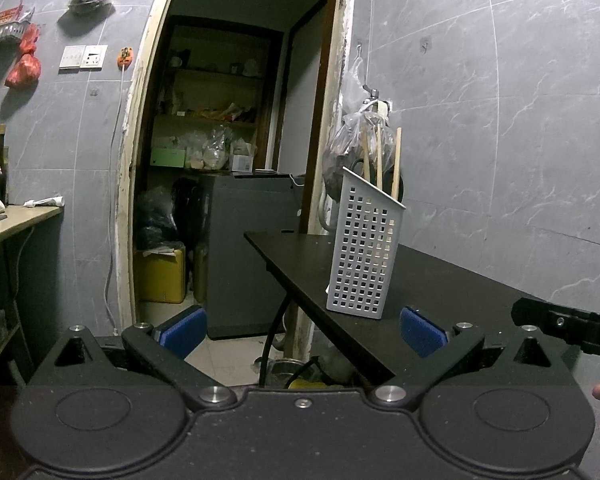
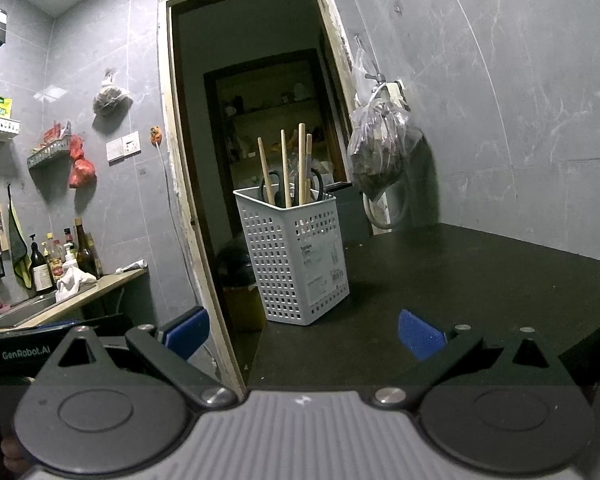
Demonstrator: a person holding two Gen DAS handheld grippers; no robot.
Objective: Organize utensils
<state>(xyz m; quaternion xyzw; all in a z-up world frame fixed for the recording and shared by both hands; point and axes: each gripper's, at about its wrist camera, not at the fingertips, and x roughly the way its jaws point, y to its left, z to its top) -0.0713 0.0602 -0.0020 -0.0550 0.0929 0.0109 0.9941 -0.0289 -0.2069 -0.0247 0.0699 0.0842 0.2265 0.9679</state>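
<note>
Both claws spread wide, gripping nothing: left gripper (image 1: 303, 334), right gripper (image 2: 304, 334). White holder (image 2: 294, 256) upright near the left edge of the black table (image 2: 480, 280), with wooden chopsticks (image 2: 285, 168) and black scissors (image 2: 274, 184) inside.

I see basket (image 2: 296, 256) light grey w/ square-hole grid; table (image 2: 480, 280) black; pads (image 2: 420, 338) blue; wall tiles (image 2: 520, 100) grey, white-veined; utensil handles (image 2: 286, 168) tan.
</note>
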